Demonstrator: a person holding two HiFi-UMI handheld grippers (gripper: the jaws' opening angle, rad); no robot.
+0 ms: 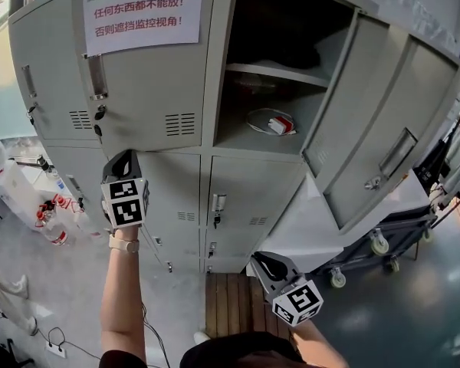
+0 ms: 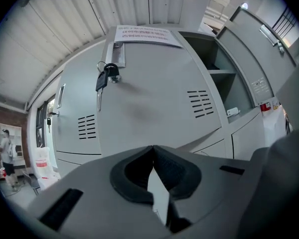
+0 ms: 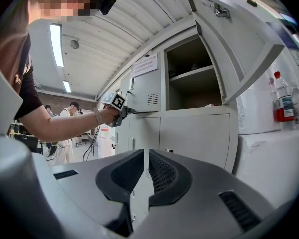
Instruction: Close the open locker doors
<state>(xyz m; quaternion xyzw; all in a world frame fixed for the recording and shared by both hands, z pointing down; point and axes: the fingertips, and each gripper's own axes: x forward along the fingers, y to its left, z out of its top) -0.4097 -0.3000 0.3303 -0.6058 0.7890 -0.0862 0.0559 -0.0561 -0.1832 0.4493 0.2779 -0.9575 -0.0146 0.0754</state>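
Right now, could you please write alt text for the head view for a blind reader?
A grey locker bank has its upper right compartment open, door swung wide. The shut left gripper is raised near the closed door with a paper notice; the shut right gripper is lower.

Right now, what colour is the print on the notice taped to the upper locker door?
Red, on the white notice; best in the head view.

A white paper notice [image 1: 142, 10] on the closed upper locker door [image 1: 149, 90] reads "铁柜上禁止放任何东西 任何东西都不能放! 否则遮挡监控视角!"
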